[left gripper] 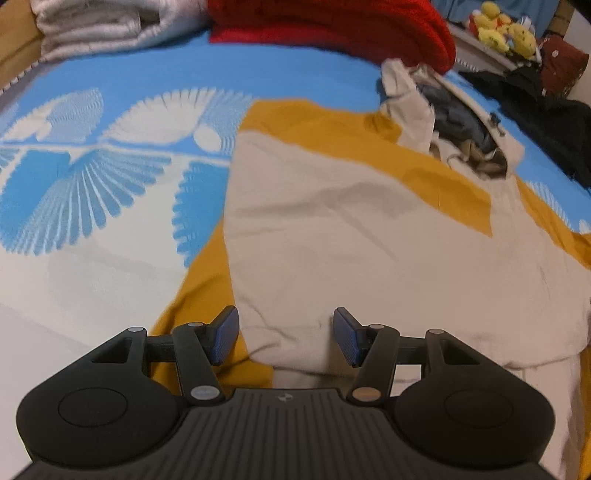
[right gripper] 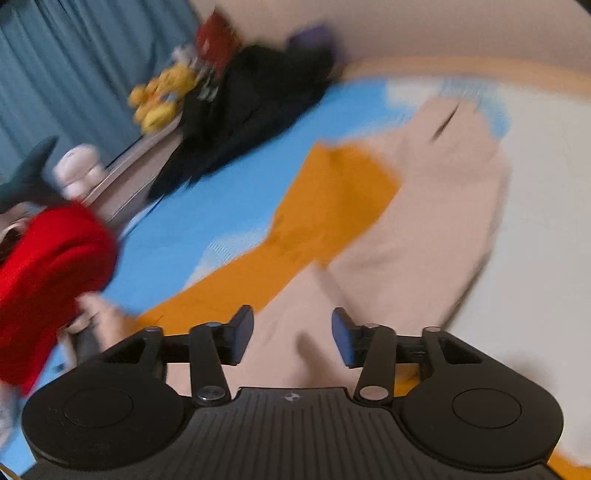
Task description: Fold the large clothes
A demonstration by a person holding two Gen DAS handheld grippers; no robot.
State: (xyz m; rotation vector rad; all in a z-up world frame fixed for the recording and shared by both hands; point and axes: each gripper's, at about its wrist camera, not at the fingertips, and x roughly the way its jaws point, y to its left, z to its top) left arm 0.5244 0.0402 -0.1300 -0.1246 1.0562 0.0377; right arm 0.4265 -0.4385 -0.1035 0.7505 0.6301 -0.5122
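Beige-and-mustard cloth garment (left gripper: 332,229) lies spread on blue-and-white patterned bedsheet (left gripper: 110,177), bare sheet to its left. Left gripper (left gripper: 286,338) and right gripper (right gripper: 291,338) both spread wide, holding nothing, over beige fabric. Red knit pile (left gripper: 332,26), black clothes (left gripper: 546,122), yellow plush toys (left gripper: 502,29) crowd the far edge. Right wrist view motion-blurred.

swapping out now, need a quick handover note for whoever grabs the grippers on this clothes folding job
Left gripper: open, holding nothing, above the near edge of the jacket.
Right gripper: open, holding nothing, also over the jacket; that view is blurred.
The beige and mustard jacket lies on the bedsheet, partly folded, its collar bunched at the far end.
Other clothes sit in a dark pile by the bed's edge.
Left to do: finish folding the jacket, then the pile.
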